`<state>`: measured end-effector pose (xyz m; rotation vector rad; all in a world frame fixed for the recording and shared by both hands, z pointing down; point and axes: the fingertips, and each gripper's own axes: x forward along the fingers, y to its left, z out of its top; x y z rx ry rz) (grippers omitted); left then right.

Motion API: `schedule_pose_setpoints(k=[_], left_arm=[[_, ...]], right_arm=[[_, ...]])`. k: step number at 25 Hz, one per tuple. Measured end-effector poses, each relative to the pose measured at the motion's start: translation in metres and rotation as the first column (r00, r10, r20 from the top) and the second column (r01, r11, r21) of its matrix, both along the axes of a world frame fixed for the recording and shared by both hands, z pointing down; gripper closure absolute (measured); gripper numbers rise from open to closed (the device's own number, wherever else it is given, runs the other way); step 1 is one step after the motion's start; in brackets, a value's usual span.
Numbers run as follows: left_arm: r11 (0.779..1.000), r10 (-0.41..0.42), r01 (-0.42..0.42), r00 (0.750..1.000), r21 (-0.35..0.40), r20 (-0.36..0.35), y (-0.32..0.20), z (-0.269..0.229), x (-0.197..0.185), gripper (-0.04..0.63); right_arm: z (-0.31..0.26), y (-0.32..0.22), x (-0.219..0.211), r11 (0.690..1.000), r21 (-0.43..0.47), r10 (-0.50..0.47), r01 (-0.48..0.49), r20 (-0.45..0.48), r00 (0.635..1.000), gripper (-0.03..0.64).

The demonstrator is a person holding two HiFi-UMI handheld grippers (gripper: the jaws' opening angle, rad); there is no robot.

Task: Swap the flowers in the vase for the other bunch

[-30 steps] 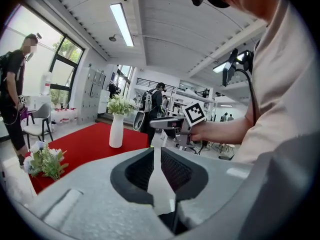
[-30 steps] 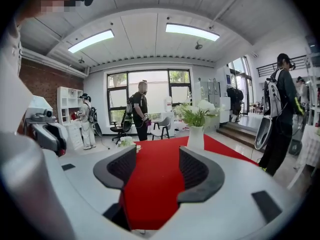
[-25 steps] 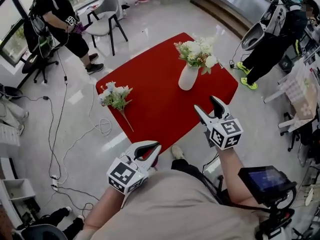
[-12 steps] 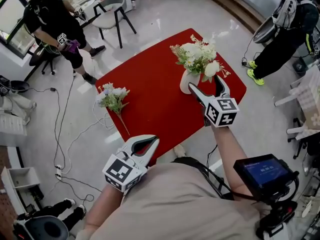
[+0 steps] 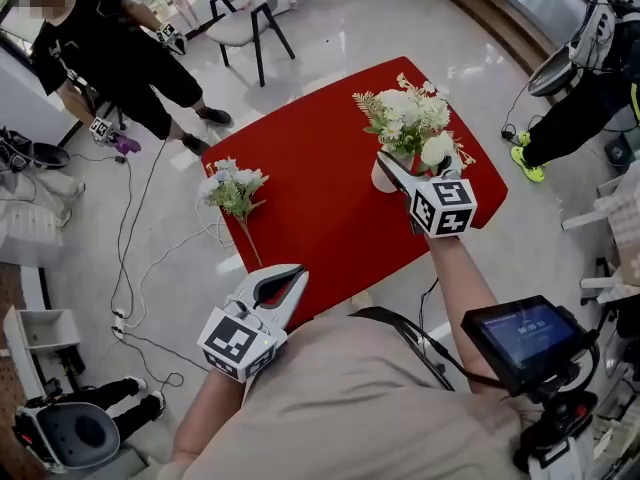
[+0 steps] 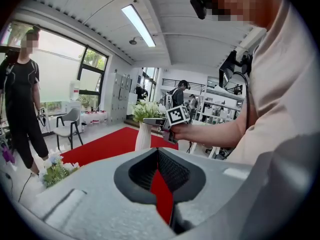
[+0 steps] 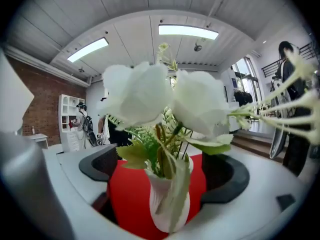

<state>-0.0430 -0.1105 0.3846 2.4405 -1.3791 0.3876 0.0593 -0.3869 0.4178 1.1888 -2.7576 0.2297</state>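
Observation:
A white vase with white flowers stands at the far right of the red table. My right gripper is at the vase's neck and its jaws have just been opening. In the right gripper view the vase and the flower stems stand between the wide-apart pads without touching them. The other bunch lies at the table's left edge. My left gripper is shut and empty over the near left table edge, seen closed in its own view.
A person in black stands at the back left beside a chair. Another person is at the back right. Cables trail over the floor left of the table. A screen unit hangs at my right side.
My right gripper has moved forward from the near table edge up to the vase, and its jaws have spread wider. The left gripper has drifted slightly left.

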Motion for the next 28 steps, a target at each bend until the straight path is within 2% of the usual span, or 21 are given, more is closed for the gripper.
schedule_pose_setpoints(k=[9, 10, 13, 16, 22, 28], left_arm=[[0.996, -0.085, 0.085, 0.996, -0.012, 0.001, 0.001, 0.003, -0.007, 0.586], [0.996, -0.089, 0.089, 0.996, -0.011, 0.004, 0.002, 0.003, -0.007, 0.587], [0.995, -0.102, 0.102, 0.995, -0.010, 0.011, 0.005, 0.003, -0.007, 0.586], [0.993, -0.114, 0.115, 0.993, -0.009, 0.013, 0.008, 0.003, -0.007, 0.586], [0.992, -0.129, 0.129, 0.991, -0.010, 0.019, 0.009, 0.003, -0.010, 0.587], [0.991, -0.137, 0.137, 0.990, -0.007, 0.022, 0.009, 0.000, -0.012, 0.586]], right_arm=[[0.001, -0.019, -0.014, 0.998, 0.011, -0.067, 0.068, -0.019, 0.998, 0.109], [0.001, -0.018, -0.014, 0.997, 0.017, -0.069, 0.069, -0.017, 0.998, 0.128], [-0.001, -0.016, -0.013, 0.997, 0.033, -0.067, 0.067, -0.013, 0.998, 0.284], [0.000, -0.015, -0.013, 0.997, 0.043, -0.068, 0.069, -0.019, 0.997, 0.361], [-0.004, -0.015, -0.015, 0.995, 0.060, -0.082, 0.083, -0.011, 0.997, 0.462], [-0.011, -0.010, -0.019, 0.992, 0.067, -0.108, 0.108, 0.005, 0.994, 0.494]])
